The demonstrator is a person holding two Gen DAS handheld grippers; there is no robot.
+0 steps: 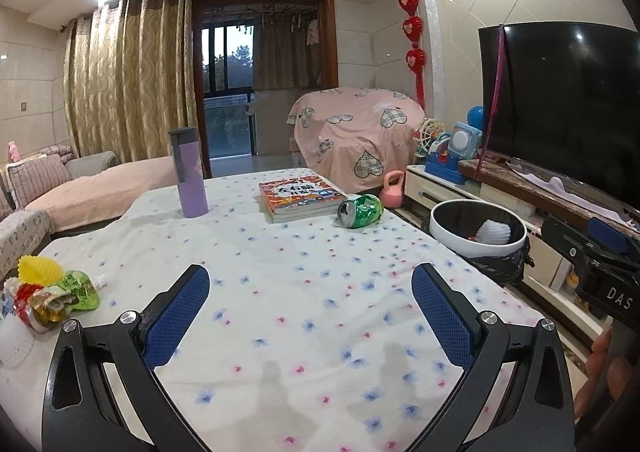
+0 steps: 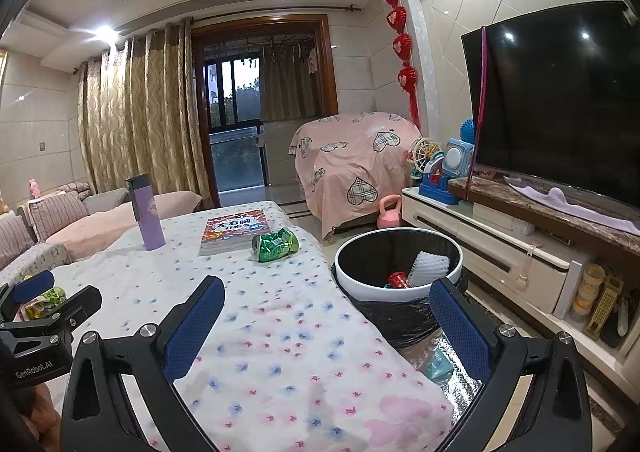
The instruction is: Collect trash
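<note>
The left gripper [image 1: 310, 306] is seen from its own camera with its jaws spread wide and nothing held between the 2 blue pads. Only bare flowered cloth of the bench [image 1: 280, 284] lies between them. The right gripper [image 2: 326, 318] is likewise wide open and empty, held over the right edge of the bench, with one finger above the cloth and the other in front of the trash bin [image 2: 360, 288].

Ahead of both grippers, a crushed green can [image 1: 360, 211] is seen lying on its side near the far right edge of the bench, just beside a stack of books [image 1: 298, 198]. Its long axis runs roughly left to right across the view, with the silver top end turned to the left. It lies forward and to the right of the left gripper, and forward and a little to the left of the right gripper, which is judged to be the nearer of the 2.

A heap of wrappers [image 1: 52, 296], with yellow cup liners and white foam netting, is seen at the left edge of the bench, close to the left gripper.

The bin stands on the floor just beside the right edge of the bench and already holds a white foam net and a red item. A purple flask [image 1: 188, 172] stands upright at the far left of the bench.
</note>
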